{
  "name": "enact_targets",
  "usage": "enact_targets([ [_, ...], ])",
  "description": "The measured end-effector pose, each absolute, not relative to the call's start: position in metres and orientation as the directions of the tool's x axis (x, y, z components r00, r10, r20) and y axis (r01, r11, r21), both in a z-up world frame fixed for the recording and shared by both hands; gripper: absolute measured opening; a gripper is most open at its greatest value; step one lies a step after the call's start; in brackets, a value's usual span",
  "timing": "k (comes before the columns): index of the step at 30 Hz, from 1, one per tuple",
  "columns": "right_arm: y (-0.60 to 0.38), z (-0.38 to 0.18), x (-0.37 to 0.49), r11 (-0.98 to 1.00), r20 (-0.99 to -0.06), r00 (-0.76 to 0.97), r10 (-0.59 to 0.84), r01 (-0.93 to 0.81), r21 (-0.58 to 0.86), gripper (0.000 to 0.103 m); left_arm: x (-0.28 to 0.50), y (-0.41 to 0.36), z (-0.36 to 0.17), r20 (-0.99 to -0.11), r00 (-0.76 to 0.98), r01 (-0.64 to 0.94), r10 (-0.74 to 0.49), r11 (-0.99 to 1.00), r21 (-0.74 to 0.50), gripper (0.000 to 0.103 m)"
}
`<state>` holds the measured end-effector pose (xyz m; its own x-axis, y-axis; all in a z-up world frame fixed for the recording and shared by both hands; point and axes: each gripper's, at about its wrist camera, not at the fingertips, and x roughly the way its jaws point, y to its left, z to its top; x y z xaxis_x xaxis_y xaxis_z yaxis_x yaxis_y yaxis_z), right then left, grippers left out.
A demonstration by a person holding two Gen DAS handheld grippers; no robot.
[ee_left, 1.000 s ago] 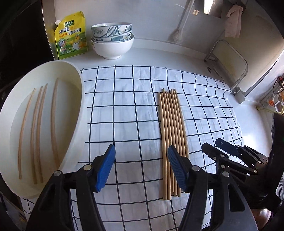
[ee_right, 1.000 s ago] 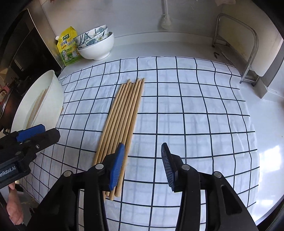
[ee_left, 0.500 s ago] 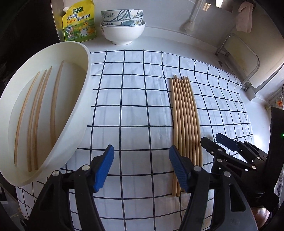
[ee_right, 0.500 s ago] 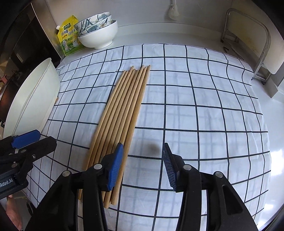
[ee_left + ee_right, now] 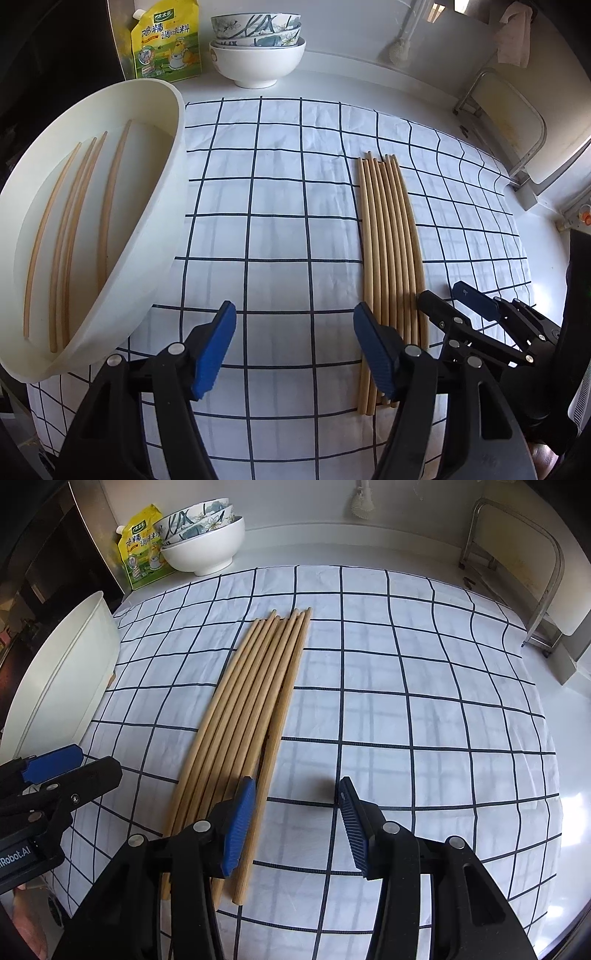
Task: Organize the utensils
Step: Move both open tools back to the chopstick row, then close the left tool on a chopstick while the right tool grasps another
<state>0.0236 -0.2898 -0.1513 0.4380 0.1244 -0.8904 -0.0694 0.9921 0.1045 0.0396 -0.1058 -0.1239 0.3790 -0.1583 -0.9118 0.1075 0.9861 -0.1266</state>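
White counter under a checked cloth [image 5: 280, 236] fills my left wrist view. My left gripper [image 5: 293, 349] stands open over bare cloth, holding nothing. Four chopsticks [image 5: 74, 236] lie in the white tray [image 5: 162, 229] at the left; the loose chopsticks [image 5: 391, 251] lie bundled just right of my right pad, with stacked bowls [image 5: 258, 51] behind. Over on my right wrist view, my right gripper [image 5: 297, 825] is parted and empty; its left pad sits above the bundle's outermost stick, its right pad above cloth.
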Motion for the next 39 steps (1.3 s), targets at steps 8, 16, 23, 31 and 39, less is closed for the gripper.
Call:
enact_targets([
  [8,-0.313,-0.150,0.020,0.995,-0.887,0.451,0.100,-0.032,0.095,0.045,0.042,-0.117,-0.134,-0.917,0.369,0.112,-0.149,0.987,-0.115,0.067],
  [16,-0.342,-0.150,0.015,0.996,-0.889,0.451,0.078,0.009,0.092,0.045,0.050,-0.132,-0.145,-0.920,0.366,0.126,-0.138,0.987,-0.098,0.067],
  [23,-0.343,-0.143,0.013,0.993,-0.874,0.473,0.107,-0.004,0.120,0.045,0.055,-0.142,-0.153,-0.925,0.360,0.135,-0.117,0.988,-0.072,0.067],
  [31,-0.343,-0.143,0.017,0.992,-0.872,0.474,0.121,-0.019,0.128,0.045,0.055,-0.141,-0.154,-0.924,0.376,0.129,-0.073,0.991,-0.025,0.069],
  [39,-0.340,-0.145,0.023,0.990,-0.871,0.470,0.142,-0.052,0.133,0.046,0.057,-0.144,-0.156,-0.922,0.387,0.129,-0.026,0.991,0.026,0.079],
])
